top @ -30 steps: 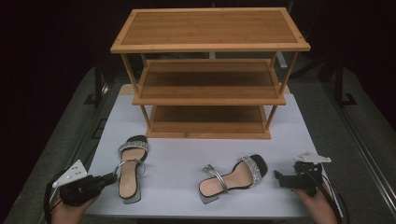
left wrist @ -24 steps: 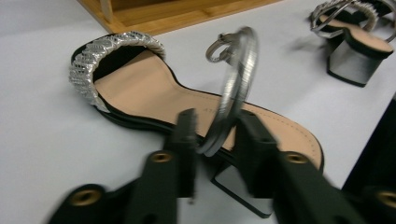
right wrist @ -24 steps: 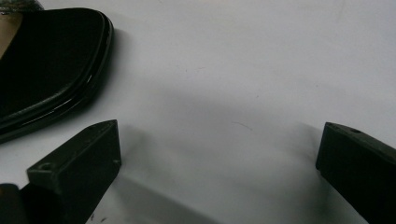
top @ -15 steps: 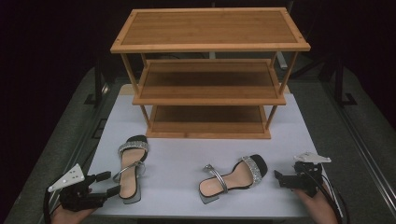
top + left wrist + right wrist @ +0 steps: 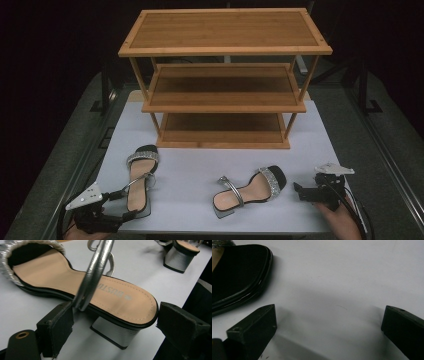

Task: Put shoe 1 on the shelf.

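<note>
Two silver-strapped block-heel sandals lie on the white mat. The left sandal points away from me, and its heel stands between the jaws of my left gripper. Those jaws have just been opening; in the left gripper view they flank the heel and ankle strap without pressing on them. The right sandal lies angled, toe to the right. My right gripper rests just right of that toe, open, with bare mat between its jaws.
A three-tier wooden shoe rack stands at the back of the mat, all its shelves bare. Dark grey floor surrounds the mat. The other sandal's heel shows far off in the left gripper view.
My left gripper has opened its jaws and slid right, so they now straddle the left sandal's heel. The right gripper and both sandals have stayed put.
</note>
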### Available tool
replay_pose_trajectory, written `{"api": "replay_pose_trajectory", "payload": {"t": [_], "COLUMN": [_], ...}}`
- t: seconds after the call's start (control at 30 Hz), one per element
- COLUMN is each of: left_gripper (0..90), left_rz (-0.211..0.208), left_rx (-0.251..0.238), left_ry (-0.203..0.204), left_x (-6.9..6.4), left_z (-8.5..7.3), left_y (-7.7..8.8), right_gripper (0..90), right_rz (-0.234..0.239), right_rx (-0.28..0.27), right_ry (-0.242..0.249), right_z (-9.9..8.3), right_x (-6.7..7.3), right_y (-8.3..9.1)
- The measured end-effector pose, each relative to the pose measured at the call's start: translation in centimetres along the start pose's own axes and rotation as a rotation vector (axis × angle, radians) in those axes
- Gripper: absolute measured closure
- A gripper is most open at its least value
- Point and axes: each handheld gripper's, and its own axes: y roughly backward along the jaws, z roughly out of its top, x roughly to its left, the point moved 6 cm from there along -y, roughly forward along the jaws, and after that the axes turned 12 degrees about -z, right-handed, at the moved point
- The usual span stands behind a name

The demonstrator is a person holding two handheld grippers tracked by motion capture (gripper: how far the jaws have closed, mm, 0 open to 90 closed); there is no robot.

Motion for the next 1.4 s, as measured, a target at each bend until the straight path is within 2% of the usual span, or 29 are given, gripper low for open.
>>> {"api": "replay_pose_trajectory", "payload": {"t": [0.2, 0.37, 0.53, 0.63, 0.83, 1.03, 1.13, 1.4], "left_gripper": [12.8, 12.8, 12.9, 12.9, 13.0, 13.5, 14.9, 21.5], "left_rz": [-0.020, -0.025, -0.043, -0.034, -0.029, -0.060, -0.063, -0.080], "left_rx": [-0.005, 0.002, 0.048, 0.074, 0.066, 0.071, 0.087, 0.078], "left_ry": [0.006, 0.027, 0.009, -0.002, 0.018, 0.042, 0.040, 0.034], "left_x": [0.1, 0.1, -0.1, 0.0, 0.5, 0.6, 0.5, 0.4], "left_z": [-0.1, -0.2, -0.6, -0.5, -0.3, -0.1, -0.1, -0.2], "left_y": [-0.2, -0.3, -1.3, -2.1, -2.7, -3.1, -3.0, -2.5], "right_gripper": [0.0, 0.0, 0.0, 0.0, 0.0, 0.0, 0.0, 0.0], "right_rz": [0.000, 0.000, -0.001, 0.000, -0.001, -0.001, -0.001, 0.001], "right_rx": [0.000, 0.000, 0.000, 0.000, 0.000, 0.001, 0.001, 0.002], "right_ry": [-0.001, 0.000, 0.000, 0.000, 0.000, 0.000, 0.000, 0.000], "right_z": [0.0, 0.0, 0.0, 0.0, 0.0, 0.0, 0.0, 0.0], "right_x": [0.0, 0.0, 0.0, 0.0, 0.0, 0.0, 0.0, 0.0], "right_y": [0.0, 0.0, 0.0, 0.0, 0.0, 0.0, 0.0, 0.0]}}
